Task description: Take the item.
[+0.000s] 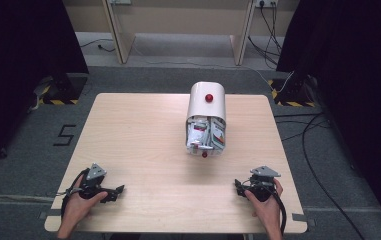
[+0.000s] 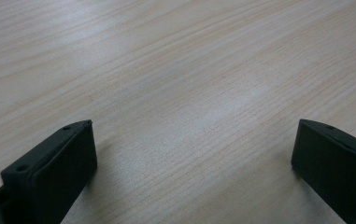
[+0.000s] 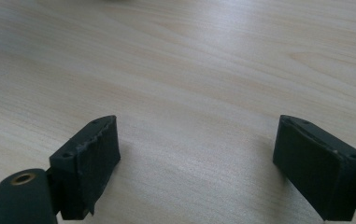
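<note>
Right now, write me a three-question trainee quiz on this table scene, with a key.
1. True or false: the left tool is shut on a packet.
2. What colour is the knob on top of the white container?
3. Which lies nearer the container's open end? A: left tool, B: right tool, C: both touch it.

Key: 1 false, its jaws stand open over bare table. 2 red. 3 B, judged from the high view.
</note>
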`<state>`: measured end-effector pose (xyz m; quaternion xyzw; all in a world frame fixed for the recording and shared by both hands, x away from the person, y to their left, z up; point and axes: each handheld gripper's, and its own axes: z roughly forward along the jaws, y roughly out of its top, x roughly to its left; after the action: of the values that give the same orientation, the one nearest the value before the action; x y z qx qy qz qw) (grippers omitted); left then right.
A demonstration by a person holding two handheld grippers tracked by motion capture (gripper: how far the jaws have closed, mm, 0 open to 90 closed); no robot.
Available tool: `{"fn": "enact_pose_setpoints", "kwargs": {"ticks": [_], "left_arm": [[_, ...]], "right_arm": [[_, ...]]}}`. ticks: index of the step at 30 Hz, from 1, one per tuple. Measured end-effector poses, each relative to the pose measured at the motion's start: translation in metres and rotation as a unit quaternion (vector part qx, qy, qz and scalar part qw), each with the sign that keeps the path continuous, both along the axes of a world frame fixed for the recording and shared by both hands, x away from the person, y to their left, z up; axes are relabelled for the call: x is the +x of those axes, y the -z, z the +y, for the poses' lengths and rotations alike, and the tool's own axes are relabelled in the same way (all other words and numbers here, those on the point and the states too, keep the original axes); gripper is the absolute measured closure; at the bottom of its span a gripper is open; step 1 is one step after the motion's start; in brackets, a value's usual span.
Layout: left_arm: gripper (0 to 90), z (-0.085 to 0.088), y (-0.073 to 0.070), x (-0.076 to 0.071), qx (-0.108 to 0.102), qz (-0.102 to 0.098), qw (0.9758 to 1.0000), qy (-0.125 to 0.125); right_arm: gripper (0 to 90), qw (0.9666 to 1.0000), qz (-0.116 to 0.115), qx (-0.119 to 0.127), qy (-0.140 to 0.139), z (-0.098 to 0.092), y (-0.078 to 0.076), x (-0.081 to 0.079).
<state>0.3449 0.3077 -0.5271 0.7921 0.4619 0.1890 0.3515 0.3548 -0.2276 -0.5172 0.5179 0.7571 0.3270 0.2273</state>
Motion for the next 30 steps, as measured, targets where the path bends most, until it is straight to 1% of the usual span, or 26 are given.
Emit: {"fn": "enact_pose_setpoints", "kwargs": {"ticks": [4, 5, 6, 8, 14, 15, 17, 18, 19, 20, 21, 22, 23, 25, 26, 28, 30], "left_arm": [[0.0, 0.001, 0.000, 0.000, 0.000, 0.000, 1.0000, 0.005], [0.0, 0.001, 0.000, 0.000, 0.000, 0.000, 1.0000, 0.005], [0.0, 0.001, 0.000, 0.000, 0.000, 0.000, 1.0000, 0.005], [0.0, 0.001, 0.000, 0.000, 0.000, 0.000, 1.0000, 0.005], [0.0, 0.001, 0.000, 0.000, 0.000, 0.000, 1.0000, 0.005], [0.0, 0.001, 0.000, -0.001, 0.000, 0.000, 1.0000, 0.005], [0.0, 0.001, 0.000, -0.001, 0.000, 0.000, 1.0000, 0.005], [0.0, 0.001, 0.000, -0.001, 0.000, 0.000, 1.0000, 0.005], [0.0, 0.001, 0.000, -0.001, 0.000, 0.000, 1.0000, 0.005], [0.0, 0.001, 0.000, -0.001, 0.000, 0.000, 1.0000, 0.005], [0.0, 0.001, 0.000, -0.001, 0.000, 0.000, 1.0000, 0.005], [0.0, 0.001, 0.000, -0.001, 0.000, 0.000, 1.0000, 0.005], [0.0, 0.001, 0.000, -0.001, 0.000, 0.000, 1.0000, 0.005], [0.0, 0.001, 0.000, -0.001, 0.000, 0.000, 1.0000, 0.005], [0.0, 0.001, 0.000, -0.001, 0.000, 0.000, 1.0000, 0.005], [0.0, 0.001, 0.000, -0.001, 0.000, 0.000, 1.0000, 0.005], [0.0, 0.001, 0.000, -0.001, 0.000, 0.000, 1.0000, 0.005]], "right_arm": [[16.4, 1.0000, -0.001, 0.001, 0.001, 0.000, 0.000, 0.000], [17.2, 1.0000, -0.005, 0.000, -0.002, -0.002, 0.000, 0.000], [19.0, 0.9999, -0.004, 0.011, 0.006, -0.002, -0.001, -0.001], [19.4, 0.9998, -0.012, 0.012, 0.007, -0.004, -0.001, -0.001], [20.6, 0.9996, -0.023, 0.015, 0.005, -0.003, -0.005, -0.004], [21.4, 0.9994, -0.030, 0.016, 0.004, -0.003, -0.008, -0.005], [21.6, 0.9993, -0.034, 0.016, 0.000, -0.002, -0.011, -0.006], [21.6, 0.9993, -0.034, 0.016, 0.000, -0.002, -0.011, -0.006], [22.1, 0.9990, -0.041, 0.019, 0.002, -0.002, -0.015, -0.008], [22.3, 0.9988, -0.043, 0.021, 0.005, -0.002, -0.016, -0.008], [22.8, 0.9985, -0.050, 0.019, 0.005, -0.002, -0.019, -0.009], [22.8, 0.9985, -0.050, 0.019, 0.005, -0.002, -0.019, -0.009], [23.1, 0.9979, -0.063, 0.013, 0.006, -0.001, -0.025, -0.012], [23.9, 0.9974, -0.070, 0.016, 0.006, -0.001, -0.030, -0.014], [23.9, 0.9974, -0.070, 0.016, 0.006, -0.001, -0.030, -0.014], [25.1, 0.9966, -0.079, 0.022, 0.005, -0.001, -0.037, -0.017], [25.5, 0.9963, -0.084, 0.022, 0.002, -0.001, -0.040, -0.018]]}}
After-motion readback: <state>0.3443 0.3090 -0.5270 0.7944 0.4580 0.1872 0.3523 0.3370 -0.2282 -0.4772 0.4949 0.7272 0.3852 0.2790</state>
